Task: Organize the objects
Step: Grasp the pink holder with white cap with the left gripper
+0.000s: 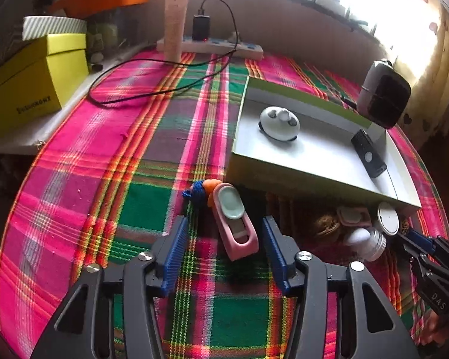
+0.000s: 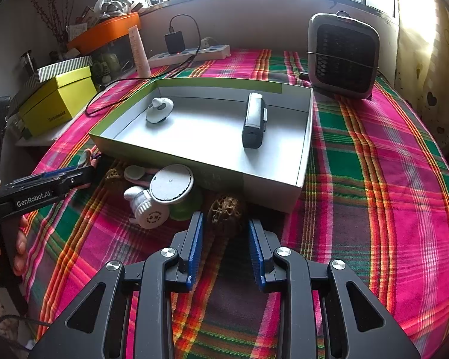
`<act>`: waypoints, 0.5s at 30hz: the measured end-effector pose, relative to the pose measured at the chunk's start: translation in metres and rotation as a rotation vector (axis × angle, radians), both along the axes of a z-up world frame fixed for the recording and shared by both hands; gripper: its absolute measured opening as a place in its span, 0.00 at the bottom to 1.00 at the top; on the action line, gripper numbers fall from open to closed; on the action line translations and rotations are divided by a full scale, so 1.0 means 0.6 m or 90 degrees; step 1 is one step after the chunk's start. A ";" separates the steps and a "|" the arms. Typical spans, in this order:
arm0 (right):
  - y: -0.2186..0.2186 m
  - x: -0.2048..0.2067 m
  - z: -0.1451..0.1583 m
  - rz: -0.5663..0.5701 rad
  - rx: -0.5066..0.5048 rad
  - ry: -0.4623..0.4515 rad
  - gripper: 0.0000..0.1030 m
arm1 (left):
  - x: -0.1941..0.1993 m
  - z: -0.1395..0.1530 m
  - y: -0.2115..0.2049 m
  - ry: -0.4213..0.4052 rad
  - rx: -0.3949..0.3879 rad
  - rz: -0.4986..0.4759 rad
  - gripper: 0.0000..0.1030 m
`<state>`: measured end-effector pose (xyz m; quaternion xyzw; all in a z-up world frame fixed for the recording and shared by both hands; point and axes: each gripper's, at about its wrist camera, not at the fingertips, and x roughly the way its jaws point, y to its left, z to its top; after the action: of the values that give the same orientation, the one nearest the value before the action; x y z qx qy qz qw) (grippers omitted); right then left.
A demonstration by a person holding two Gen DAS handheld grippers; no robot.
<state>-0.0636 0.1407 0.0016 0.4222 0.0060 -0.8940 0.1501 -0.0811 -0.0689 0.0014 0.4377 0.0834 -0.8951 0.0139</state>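
The left gripper (image 1: pixel 224 239) stands with its jaws apart over the plaid cloth (image 1: pixel 119 149), and the pink case (image 1: pixel 235 224) lies right between the blue pads, its long axis running away from the gripper and leaning a little to the left; its far end sits near the front wall of the white tray (image 1: pixel 284 176), beside a blue and orange tassel (image 1: pixel 199 190); the case looks unclamped, with a gap on each side. The right gripper (image 2: pixel 226 239) is also spread, a brown walnut (image 2: pixel 227 209) just ahead between its tips; each gripper is nearer its own piece; the tray lies straight beyond both.
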 end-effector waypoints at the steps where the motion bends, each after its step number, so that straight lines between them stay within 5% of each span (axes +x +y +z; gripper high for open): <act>1: 0.000 0.000 0.000 0.000 0.000 0.000 0.29 | 0.000 0.000 -0.002 0.000 0.002 0.003 0.40; 10: 0.000 -0.001 0.000 0.000 0.000 0.000 0.29 | 0.009 -0.001 -0.007 0.005 0.011 -0.001 0.17; 15: 0.000 -0.001 0.001 0.000 0.000 0.000 0.29 | 0.023 0.000 -0.003 0.005 0.014 -0.016 0.16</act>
<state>-0.0640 0.1406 0.0020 0.4223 0.0061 -0.8939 0.1501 -0.0673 -0.0710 0.0016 0.4357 0.0874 -0.8958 -0.0026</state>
